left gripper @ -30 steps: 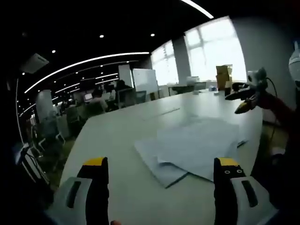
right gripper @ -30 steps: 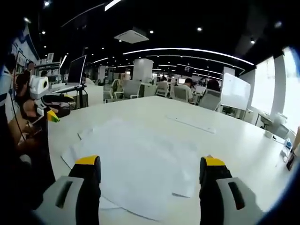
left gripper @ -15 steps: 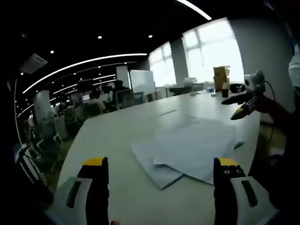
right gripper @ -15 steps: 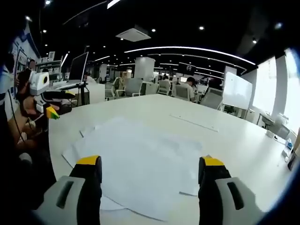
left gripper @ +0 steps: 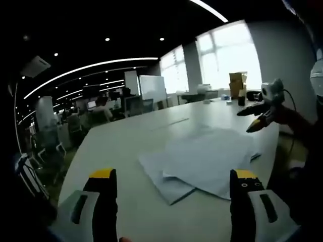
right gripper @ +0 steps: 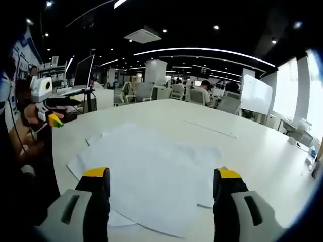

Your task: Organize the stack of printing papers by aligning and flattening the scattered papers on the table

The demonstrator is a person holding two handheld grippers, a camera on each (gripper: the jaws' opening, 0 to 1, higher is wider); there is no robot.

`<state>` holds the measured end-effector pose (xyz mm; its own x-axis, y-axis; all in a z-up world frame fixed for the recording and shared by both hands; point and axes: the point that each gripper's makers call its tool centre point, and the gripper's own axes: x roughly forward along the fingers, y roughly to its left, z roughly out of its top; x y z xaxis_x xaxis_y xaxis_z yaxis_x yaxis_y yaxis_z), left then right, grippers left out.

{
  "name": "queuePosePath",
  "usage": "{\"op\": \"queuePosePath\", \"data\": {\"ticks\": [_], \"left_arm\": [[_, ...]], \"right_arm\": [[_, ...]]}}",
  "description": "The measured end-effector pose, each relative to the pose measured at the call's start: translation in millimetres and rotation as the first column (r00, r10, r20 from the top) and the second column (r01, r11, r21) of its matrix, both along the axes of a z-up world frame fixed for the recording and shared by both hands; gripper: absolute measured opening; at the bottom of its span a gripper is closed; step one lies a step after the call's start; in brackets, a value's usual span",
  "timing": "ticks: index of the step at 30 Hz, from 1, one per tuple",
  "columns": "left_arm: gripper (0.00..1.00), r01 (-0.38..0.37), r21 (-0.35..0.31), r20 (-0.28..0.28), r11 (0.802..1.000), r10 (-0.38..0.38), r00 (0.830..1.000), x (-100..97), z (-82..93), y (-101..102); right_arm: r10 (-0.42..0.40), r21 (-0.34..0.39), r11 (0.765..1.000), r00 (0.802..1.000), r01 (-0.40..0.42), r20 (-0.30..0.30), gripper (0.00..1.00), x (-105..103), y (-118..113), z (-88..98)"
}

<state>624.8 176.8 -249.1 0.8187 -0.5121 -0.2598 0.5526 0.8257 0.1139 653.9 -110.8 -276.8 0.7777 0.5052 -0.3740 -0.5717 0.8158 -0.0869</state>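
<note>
The loose white printing papers (right gripper: pixel 151 176) lie fanned and misaligned on the white table (left gripper: pixel 126 146), ahead of both tongs. Your left tongs (left gripper: pixel 171 201) and right tongs (right gripper: pixel 157 199) remain spread open, empty; since a second ago, they have edged closer, nothing aligned yet.

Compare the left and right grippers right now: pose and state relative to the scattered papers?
The left gripper frames the near corner of the scattered papers, with bare table ahead; the right gripper frames the broad middle of the sheets. In the other's view, the left gripper sits beyond the table edge, the right one over the table's far side. Both are open, holding nothing, yellow-tipped.
</note>
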Motion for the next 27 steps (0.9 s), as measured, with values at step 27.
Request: {"op": "queuePosePath", "data": {"ticks": [27], "left_arm": [[0.94, 0.009, 0.006, -0.013, 1.000, -0.009, 1.000, -0.9, -5.4, -3.7]], "right_arm": [[-0.011, -0.017, 1.000, 0.996, 0.010, -0.083, 0.77, -4.2, -4.2, -38.5]]}}
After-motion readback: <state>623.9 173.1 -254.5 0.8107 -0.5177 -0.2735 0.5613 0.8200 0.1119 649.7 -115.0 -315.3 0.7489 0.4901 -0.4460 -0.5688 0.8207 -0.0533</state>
